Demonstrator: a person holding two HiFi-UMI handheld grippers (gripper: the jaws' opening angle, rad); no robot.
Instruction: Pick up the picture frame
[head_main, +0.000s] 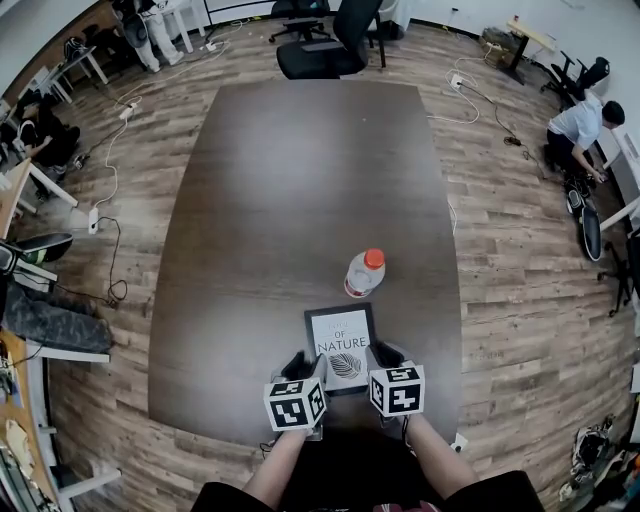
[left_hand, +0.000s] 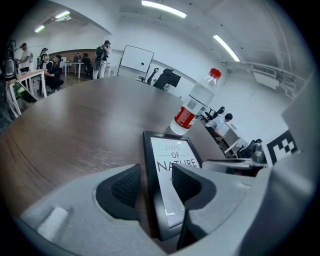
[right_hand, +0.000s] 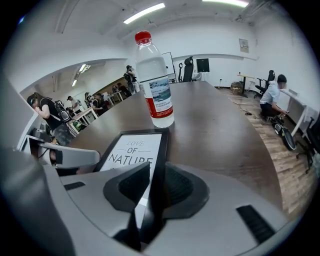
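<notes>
A black picture frame (head_main: 341, 345) with a white "NATURE" print lies flat on the dark table (head_main: 300, 180), close to its near edge. My left gripper (head_main: 297, 365) is at the frame's left side. In the left gripper view the frame (left_hand: 172, 165) has its left rail between the pads, and the left gripper (left_hand: 155, 182) is open with a gap on both sides. My right gripper (head_main: 385, 355) is at the right side. In the right gripper view the frame (right_hand: 132, 152) has its right rail between the pads of the right gripper (right_hand: 156, 185), with only a sliver of gap.
A clear water bottle (head_main: 364, 273) with a red cap stands upright just beyond the frame's far edge, also seen as the bottle (left_hand: 195, 102) and the bottle (right_hand: 155, 80). A black office chair (head_main: 330, 45) stands at the table's far end. A person (head_main: 580, 120) crouches at the right.
</notes>
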